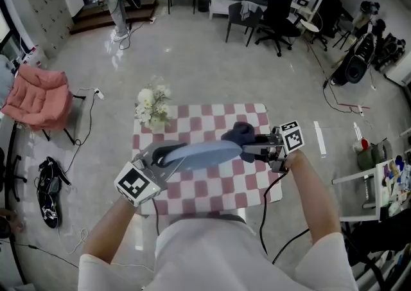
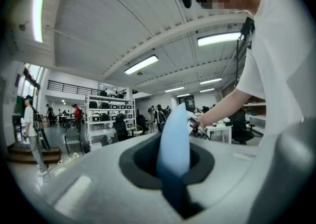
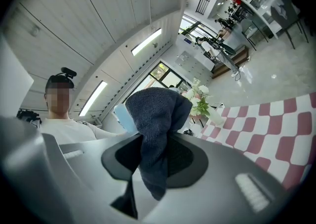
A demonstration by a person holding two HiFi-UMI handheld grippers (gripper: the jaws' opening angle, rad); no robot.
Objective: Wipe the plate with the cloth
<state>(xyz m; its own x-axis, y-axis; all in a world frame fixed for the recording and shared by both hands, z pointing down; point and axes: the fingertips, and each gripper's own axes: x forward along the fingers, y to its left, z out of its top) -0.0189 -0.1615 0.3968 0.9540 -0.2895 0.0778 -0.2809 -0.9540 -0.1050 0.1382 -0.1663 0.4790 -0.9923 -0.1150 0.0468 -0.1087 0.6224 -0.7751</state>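
A pale blue plate (image 1: 204, 153) is held on edge above the checkered table, and my left gripper (image 1: 168, 158) is shut on its left rim. In the left gripper view the plate (image 2: 174, 144) stands upright between the jaws. My right gripper (image 1: 257, 149) is shut on a dark blue cloth (image 1: 238, 134), which rests against the plate's right end. In the right gripper view the cloth (image 3: 156, 124) bunches up over the jaws, with a bit of the plate (image 3: 124, 118) showing behind it.
A red-and-white checkered table (image 1: 250, 184) lies below both grippers. A vase of white flowers (image 1: 153, 110) stands at its far left corner. A pink chair (image 1: 40, 96) is at the left, black office chairs (image 1: 276, 7) farther back, a cluttered shelf (image 1: 385, 174) at the right.
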